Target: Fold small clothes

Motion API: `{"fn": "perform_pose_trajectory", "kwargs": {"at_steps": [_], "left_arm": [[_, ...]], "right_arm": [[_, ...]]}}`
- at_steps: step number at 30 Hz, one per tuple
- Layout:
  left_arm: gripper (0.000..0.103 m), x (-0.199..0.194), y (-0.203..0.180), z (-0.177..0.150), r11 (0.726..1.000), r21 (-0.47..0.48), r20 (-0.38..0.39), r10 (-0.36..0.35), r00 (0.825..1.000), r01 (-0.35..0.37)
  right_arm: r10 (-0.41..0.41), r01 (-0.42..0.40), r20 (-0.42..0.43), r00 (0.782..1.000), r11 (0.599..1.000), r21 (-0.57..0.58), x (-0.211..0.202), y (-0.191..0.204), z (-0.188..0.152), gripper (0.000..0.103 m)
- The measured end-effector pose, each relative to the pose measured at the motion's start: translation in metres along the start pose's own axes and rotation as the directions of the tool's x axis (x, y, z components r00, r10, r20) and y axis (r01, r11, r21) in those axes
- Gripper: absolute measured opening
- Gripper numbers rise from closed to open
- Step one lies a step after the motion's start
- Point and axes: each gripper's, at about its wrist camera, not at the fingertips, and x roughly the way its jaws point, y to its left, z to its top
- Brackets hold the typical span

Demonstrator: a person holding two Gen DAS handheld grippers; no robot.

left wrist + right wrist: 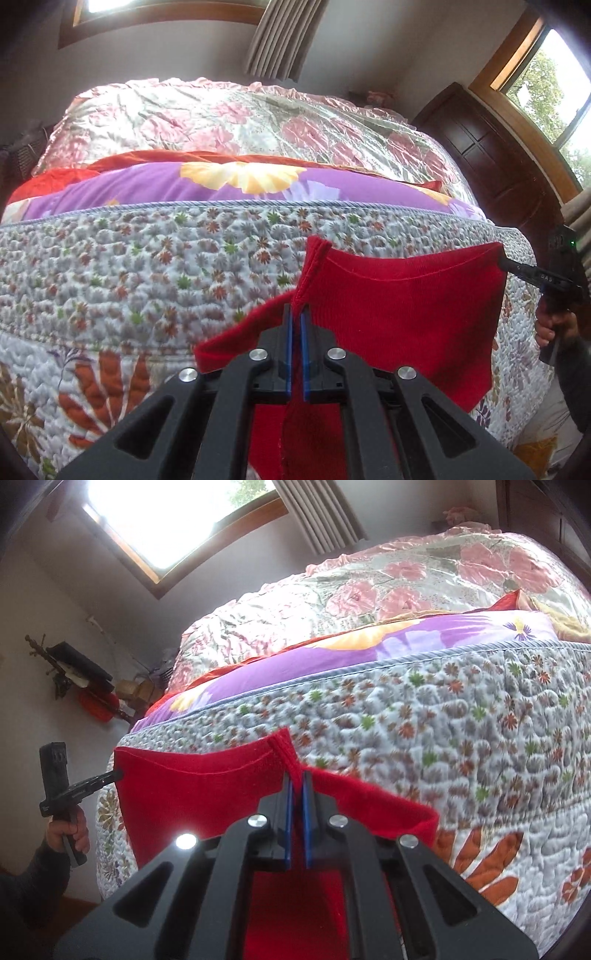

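Note:
A small red knit garment [402, 310] hangs stretched between my two grippers above the quilted bed. My left gripper [297, 314] is shut on one hemmed corner, the cloth pinched between its blue pads. In the left wrist view my right gripper [504, 263] clamps the opposite corner at the far right. The right wrist view shows the same red garment [192, 794], with my right gripper [297, 781] shut on its corner and my left gripper [118, 774] holding the far left corner. The lower part of the garment droops under both tools and is hidden.
A floral quilt [129, 280] covers the near part of the bed, with a purple sheet [155, 188] and a pink satin cover [229, 118] behind. A dark wooden cabinet [491, 155] stands right of the bed. A hand [70, 830] grips the left tool. Clutter sits by the wall [85, 686].

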Motion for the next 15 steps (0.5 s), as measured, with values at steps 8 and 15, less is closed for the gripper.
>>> {"fn": "perform_pose_trajectory", "kwargs": {"at_steps": [8, 15], "left_arm": [[0.003, 0.047, 0.023, 0.0, 0.999, -0.034, -0.062, 0.002, 0.998, -0.004], [0.029, 0.077, 0.042, -0.01, 0.996, -0.051, -0.102, 0.073, 0.992, -0.079]], "right_arm": [[-0.042, 0.043, -0.032, 0.999, 0.998, 0.044, 0.038, -0.033, 0.003, 0.003], [-0.051, 0.056, -0.052, 0.997, 0.995, 0.084, 0.059, -0.049, -0.006, 0.015]]}}
